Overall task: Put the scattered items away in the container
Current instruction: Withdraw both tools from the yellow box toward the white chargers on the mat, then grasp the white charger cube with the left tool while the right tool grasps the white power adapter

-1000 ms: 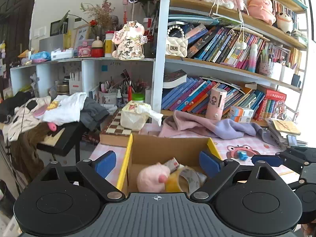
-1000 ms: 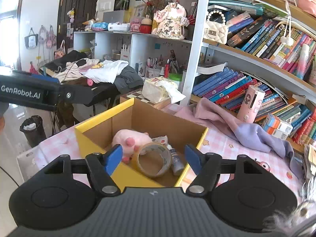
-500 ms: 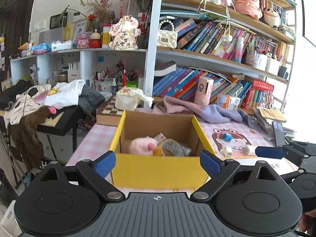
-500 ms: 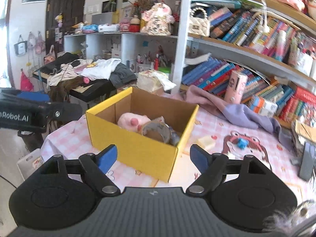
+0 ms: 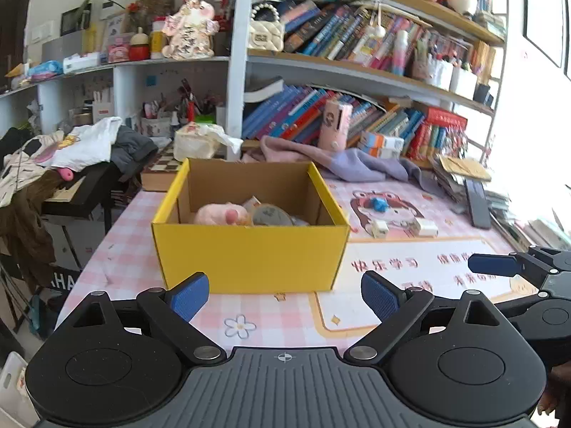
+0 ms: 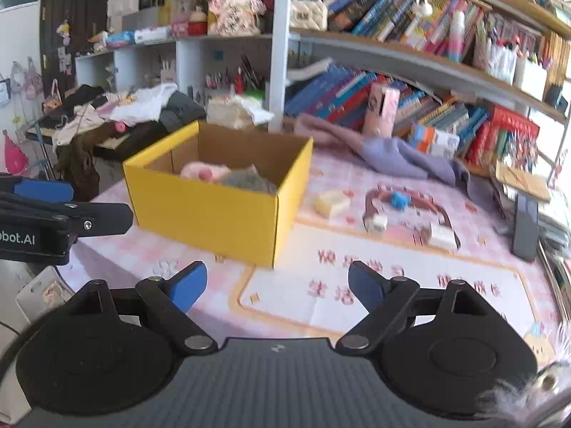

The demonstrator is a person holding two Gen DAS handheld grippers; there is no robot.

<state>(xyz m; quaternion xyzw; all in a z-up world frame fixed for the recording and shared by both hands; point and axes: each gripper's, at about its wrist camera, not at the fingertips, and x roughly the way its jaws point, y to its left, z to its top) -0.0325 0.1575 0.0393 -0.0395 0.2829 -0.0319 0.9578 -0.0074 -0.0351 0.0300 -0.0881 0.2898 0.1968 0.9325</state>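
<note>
The yellow cardboard box (image 5: 249,249) stands on the pink checked tabletop (image 5: 249,321) and holds a pink plush toy (image 5: 219,214) and a tape roll (image 5: 271,217). The left hand-held gripper (image 5: 284,296) gapes wide, empty. The right hand-held gripper (image 6: 276,285) has just been opening, with nothing between its jaws.

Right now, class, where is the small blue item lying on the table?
In the left wrist view the small blue item lies on the cartoon placemat, right of the yellow box, beyond two white blocks.
</note>
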